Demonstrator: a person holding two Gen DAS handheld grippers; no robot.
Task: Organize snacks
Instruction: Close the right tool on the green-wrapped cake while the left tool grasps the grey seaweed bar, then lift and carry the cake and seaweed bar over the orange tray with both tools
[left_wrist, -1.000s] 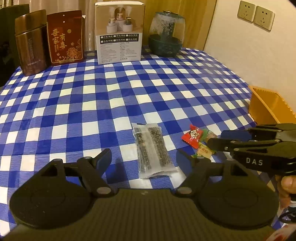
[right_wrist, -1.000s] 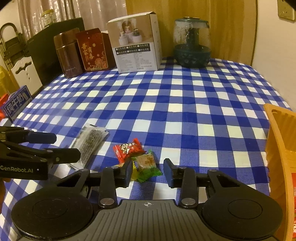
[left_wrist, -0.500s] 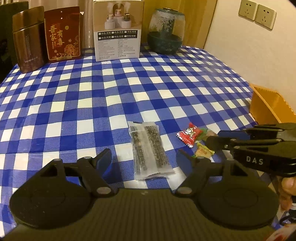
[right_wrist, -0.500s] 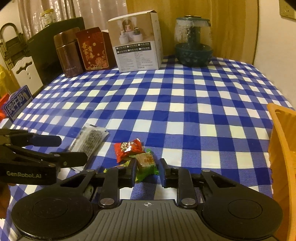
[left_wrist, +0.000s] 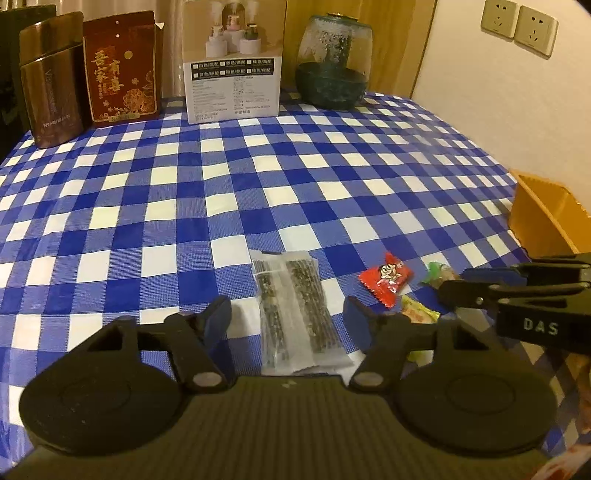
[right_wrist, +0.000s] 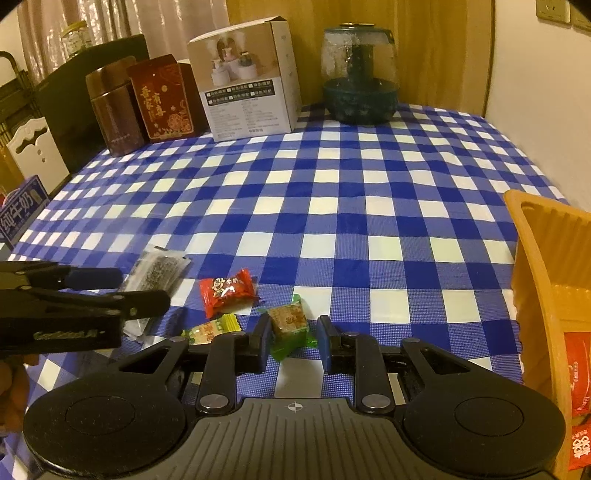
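Note:
A clear packet of dark snack sticks (left_wrist: 299, 314) lies on the checked tablecloth between the fingers of my open left gripper (left_wrist: 288, 317). It also shows in the right wrist view (right_wrist: 155, 275). A red candy (right_wrist: 227, 291), a yellow-green candy (right_wrist: 208, 330) and a green-wrapped cube candy (right_wrist: 290, 325) lie close together. My right gripper (right_wrist: 291, 341) is open with its fingers on either side of the green-wrapped candy, not closed on it. The red candy (left_wrist: 386, 278) also shows in the left wrist view, beside my right gripper's fingers (left_wrist: 476, 280).
An orange tray (right_wrist: 535, 266) with red snack packets stands at the right table edge. At the back stand a brown canister (left_wrist: 50, 85), a red box (left_wrist: 122, 70), a white box (left_wrist: 234, 66) and a glass-domed dark bowl (left_wrist: 334, 70).
My right gripper has narrowed and moved forward around the green-wrapped candy. My left gripper has moved forward, so the clear packet now lies between its fingers.

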